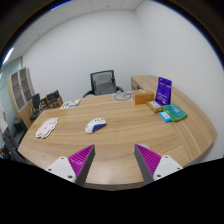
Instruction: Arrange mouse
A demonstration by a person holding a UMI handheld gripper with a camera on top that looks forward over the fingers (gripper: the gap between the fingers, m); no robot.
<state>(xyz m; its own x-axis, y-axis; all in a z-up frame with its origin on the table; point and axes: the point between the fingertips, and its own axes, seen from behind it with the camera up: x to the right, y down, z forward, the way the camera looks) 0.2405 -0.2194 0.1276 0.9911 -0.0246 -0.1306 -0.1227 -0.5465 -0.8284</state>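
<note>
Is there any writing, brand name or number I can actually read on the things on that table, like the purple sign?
No text here is legible.
Purple sign standing at the far side of the table: it carries pale markings, too small to read.
Teal booklets beside it: no readable print.
White mouse, beyond the open gripper: no visible logo.

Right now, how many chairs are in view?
2 that I can make out. One office chair stands at the table's far side, against the wall. Another chair sits at the far left end near the shelf. Others may be hidden behind the table.
</note>
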